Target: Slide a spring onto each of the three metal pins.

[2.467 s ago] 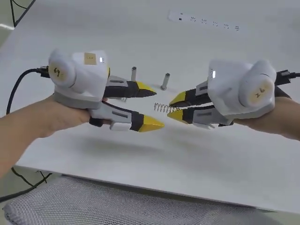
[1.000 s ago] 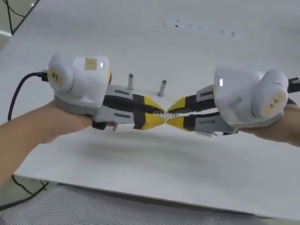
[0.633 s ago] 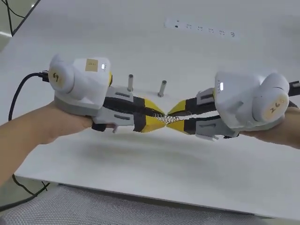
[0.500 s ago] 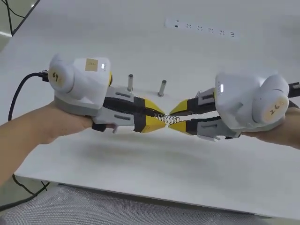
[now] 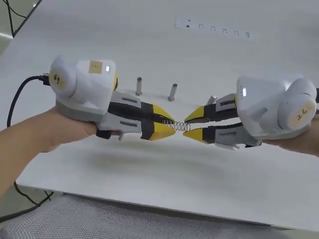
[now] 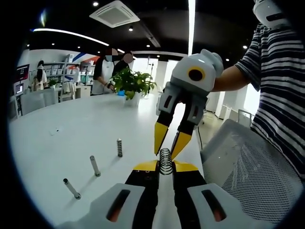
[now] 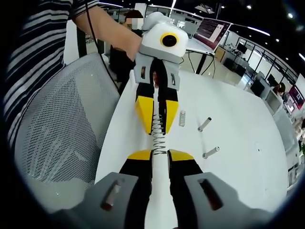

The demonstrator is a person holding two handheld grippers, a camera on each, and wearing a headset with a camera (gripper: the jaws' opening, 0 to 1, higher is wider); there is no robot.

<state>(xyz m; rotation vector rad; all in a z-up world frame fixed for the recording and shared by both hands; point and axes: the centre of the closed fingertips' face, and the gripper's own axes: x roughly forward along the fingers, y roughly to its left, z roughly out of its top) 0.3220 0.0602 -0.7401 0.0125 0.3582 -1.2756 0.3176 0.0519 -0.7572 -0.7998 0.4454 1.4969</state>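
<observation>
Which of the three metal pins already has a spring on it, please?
The rightmost metal pin in the head view: a coiled spring sheathes it, while the other two pins stand bare.

The left gripper (image 5: 164, 124) is clamped on one end of a small spring (image 5: 179, 126), held level above the white table (image 5: 149, 189). The right gripper (image 5: 193, 125) faces it tip to tip, jaws parted around the spring's other end. Behind them stand two bare metal pins (image 5: 139, 85) (image 5: 172, 92). A third pin (image 5: 211, 100), ribbed-looking, peeks above the right gripper's upper jaw. A power strip (image 5: 214, 29) lies at the far edge.
</observation>
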